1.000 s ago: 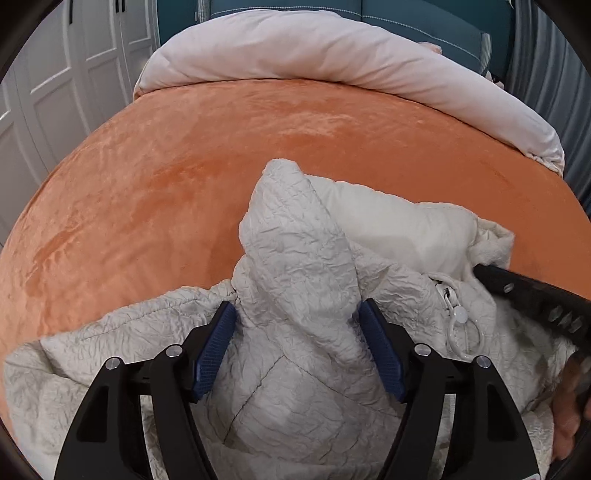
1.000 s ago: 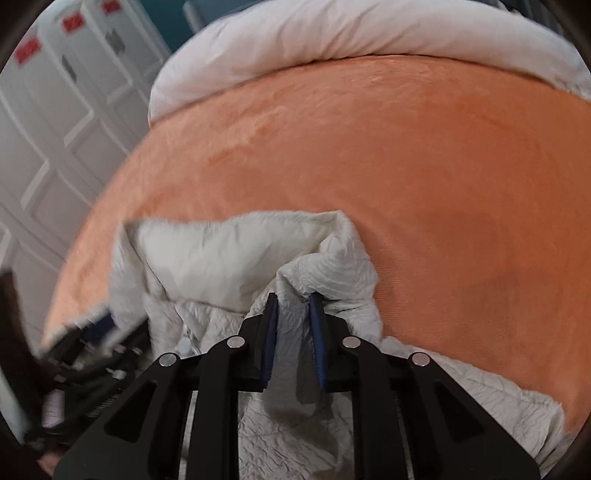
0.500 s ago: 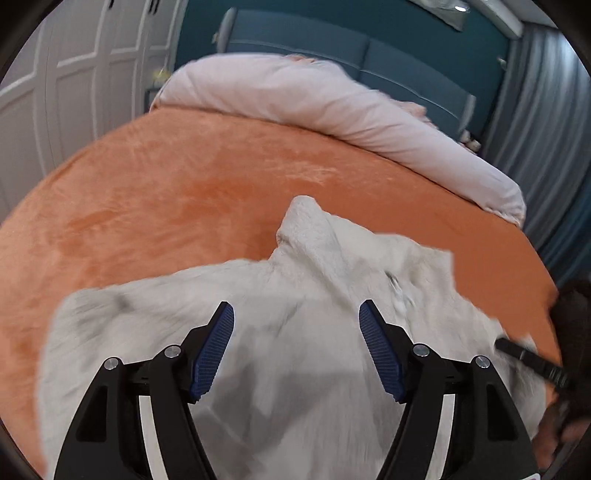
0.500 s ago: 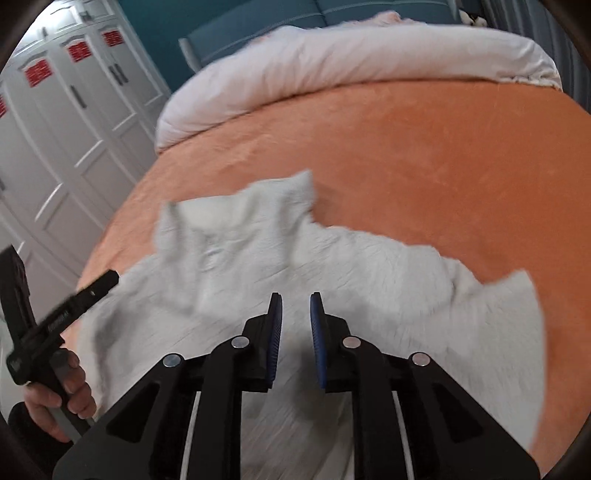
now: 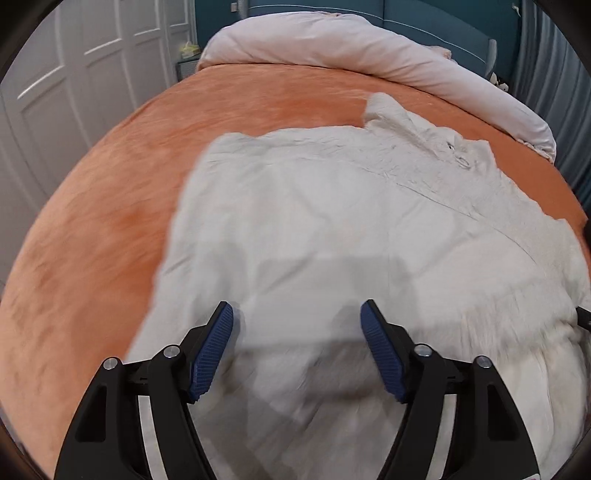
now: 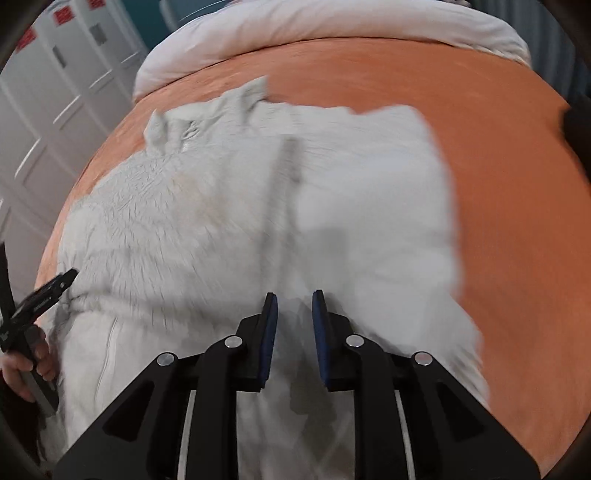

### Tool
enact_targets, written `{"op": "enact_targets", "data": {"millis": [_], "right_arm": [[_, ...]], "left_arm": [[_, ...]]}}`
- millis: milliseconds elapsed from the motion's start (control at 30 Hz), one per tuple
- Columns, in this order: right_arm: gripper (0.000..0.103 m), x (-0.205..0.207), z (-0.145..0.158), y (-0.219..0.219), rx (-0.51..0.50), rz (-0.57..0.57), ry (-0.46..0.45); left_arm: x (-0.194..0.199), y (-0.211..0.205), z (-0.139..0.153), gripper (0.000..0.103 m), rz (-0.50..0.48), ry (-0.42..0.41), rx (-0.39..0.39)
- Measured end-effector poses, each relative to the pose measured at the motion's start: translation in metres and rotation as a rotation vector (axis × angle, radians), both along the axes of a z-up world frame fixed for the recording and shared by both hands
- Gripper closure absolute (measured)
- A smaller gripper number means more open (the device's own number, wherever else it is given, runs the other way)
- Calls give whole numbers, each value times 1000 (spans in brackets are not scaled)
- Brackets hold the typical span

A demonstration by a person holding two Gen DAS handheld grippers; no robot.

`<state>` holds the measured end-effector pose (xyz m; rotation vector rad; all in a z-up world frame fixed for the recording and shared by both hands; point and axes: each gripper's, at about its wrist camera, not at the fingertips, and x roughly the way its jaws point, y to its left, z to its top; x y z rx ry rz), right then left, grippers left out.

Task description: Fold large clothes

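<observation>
No writing is legible; the red labels (image 6: 61, 14) on the white wardrobe doors (image 6: 55, 92) are blurred. The cream jacket (image 5: 332, 221) lies spread across the orange bed (image 5: 110, 203), collar toward the rolled duvet (image 5: 351, 48) at the head edge. Left tongs (image 5: 297, 314) gape wide, empty; right tongs (image 6: 294, 301) stand narrowly parted, just opening, gripping nothing.

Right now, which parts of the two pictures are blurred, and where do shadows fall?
Left wrist view: the near part of the jacket is smeared, its collar sharper; gripper shadows lie on the cloth. Right wrist view: nearly the whole jacket is streaked, while the right gripper is crisp. Both views bend the bed round.
</observation>
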<state>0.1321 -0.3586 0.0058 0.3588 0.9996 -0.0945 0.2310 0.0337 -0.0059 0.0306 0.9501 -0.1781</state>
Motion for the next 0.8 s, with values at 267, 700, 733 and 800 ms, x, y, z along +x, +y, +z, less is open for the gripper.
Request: {"op": "enact_targets", "data": {"millis": [267, 700, 733, 800], "right_arm": [[46, -157, 38, -34, 108, -68, 36], [33, -285, 11, 19, 209, 74, 163], [33, -285, 12, 23, 203, 79, 154], [33, -284, 9, 28, 197, 81, 145]], "left_arm": [[-99, 93, 47, 27, 75, 83, -142], [-245, 137, 12, 26, 102, 332, -292], [-247, 135, 13, 26, 92, 328, -290], [-251, 126, 13, 31, 52, 336, -298]]}}
